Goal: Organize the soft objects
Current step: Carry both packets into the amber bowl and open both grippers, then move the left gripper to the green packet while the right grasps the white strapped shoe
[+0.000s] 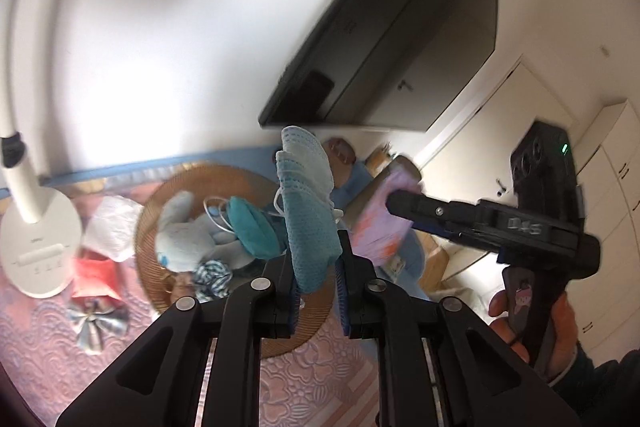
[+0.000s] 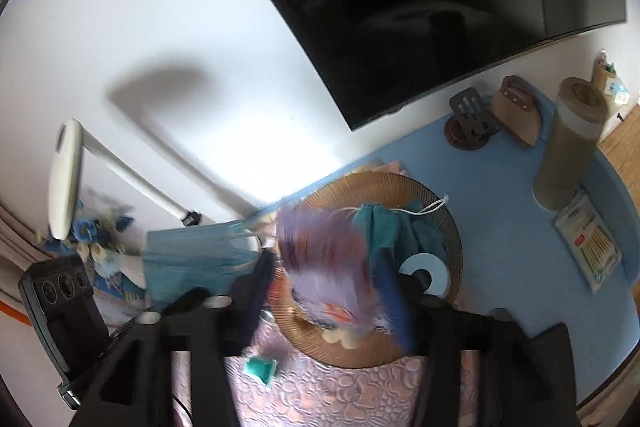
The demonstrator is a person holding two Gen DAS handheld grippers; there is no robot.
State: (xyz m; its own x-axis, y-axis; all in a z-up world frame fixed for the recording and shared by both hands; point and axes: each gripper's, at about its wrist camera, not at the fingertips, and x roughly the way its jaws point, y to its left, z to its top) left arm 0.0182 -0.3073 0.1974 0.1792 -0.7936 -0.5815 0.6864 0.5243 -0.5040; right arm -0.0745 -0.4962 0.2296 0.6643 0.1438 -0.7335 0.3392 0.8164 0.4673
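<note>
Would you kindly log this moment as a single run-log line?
left gripper: shut on blue face mask | right gripper: lilac cloth between jaws, grip unclear | woven tray: holds plush toy

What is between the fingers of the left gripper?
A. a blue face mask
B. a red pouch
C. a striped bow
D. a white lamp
A: in the left wrist view a blue face mask stands up between the fingers of the left gripper, while the red pouch, the lamp and the bow are off to the side.
</note>
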